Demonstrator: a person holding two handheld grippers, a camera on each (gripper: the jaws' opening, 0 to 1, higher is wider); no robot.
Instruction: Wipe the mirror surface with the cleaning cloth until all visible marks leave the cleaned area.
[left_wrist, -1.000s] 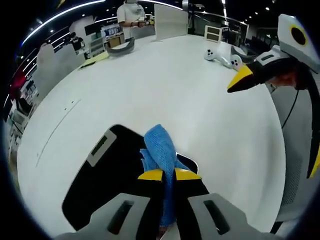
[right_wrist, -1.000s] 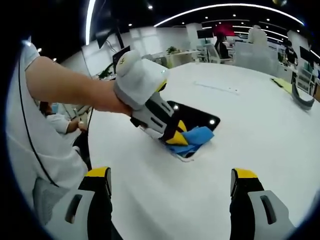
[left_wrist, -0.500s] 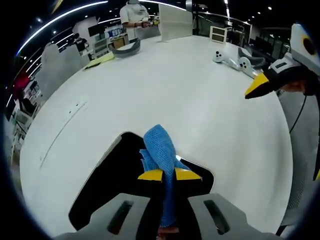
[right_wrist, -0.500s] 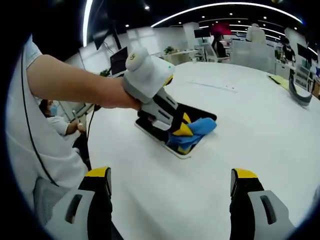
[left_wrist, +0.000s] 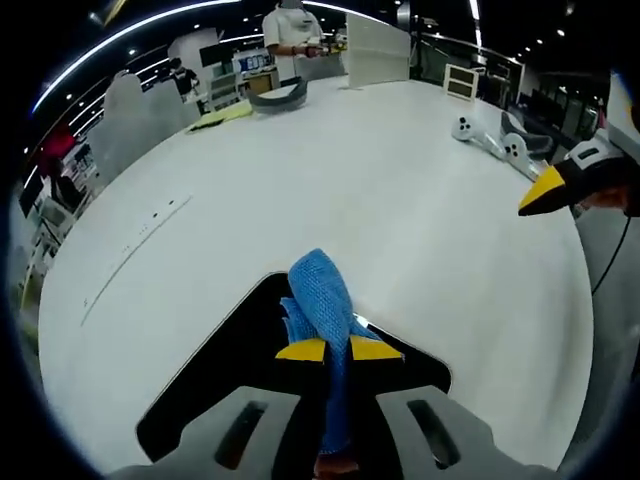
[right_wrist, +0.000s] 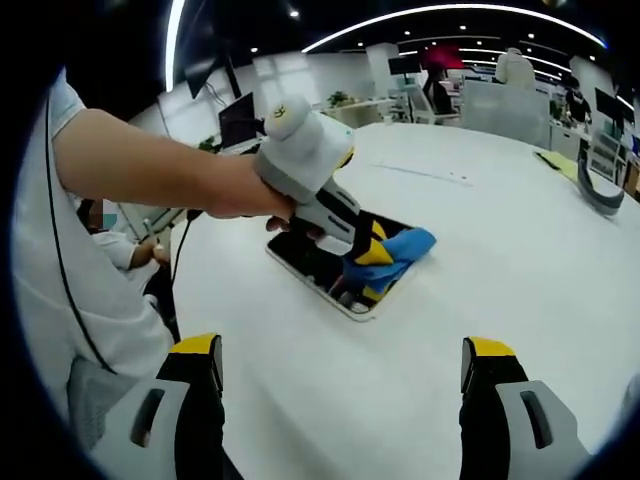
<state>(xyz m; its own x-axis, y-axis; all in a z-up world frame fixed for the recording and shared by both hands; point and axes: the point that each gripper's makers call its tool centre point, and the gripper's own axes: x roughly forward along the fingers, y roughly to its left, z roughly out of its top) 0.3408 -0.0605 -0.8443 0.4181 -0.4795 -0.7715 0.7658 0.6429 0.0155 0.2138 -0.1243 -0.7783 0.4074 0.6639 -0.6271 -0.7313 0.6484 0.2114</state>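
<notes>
A dark rectangular mirror with a pale frame lies flat on the white table. My left gripper is shut on a blue cleaning cloth and presses it on the mirror's far end. In the right gripper view the cloth hangs over the mirror's right edge. My right gripper is open and holds nothing; it hovers above the table, short of the mirror. One yellow tip of the right gripper enters the left gripper view from the right.
The white table stretches wide around the mirror. White controllers lie at its far right, a grey curved object and a yellow sheet at the far edge. A person stands beyond it. A person's arm holds the left gripper.
The left gripper has dragged the cloth along the mirror, toward its far end. The right gripper has stayed open and nearly still.
</notes>
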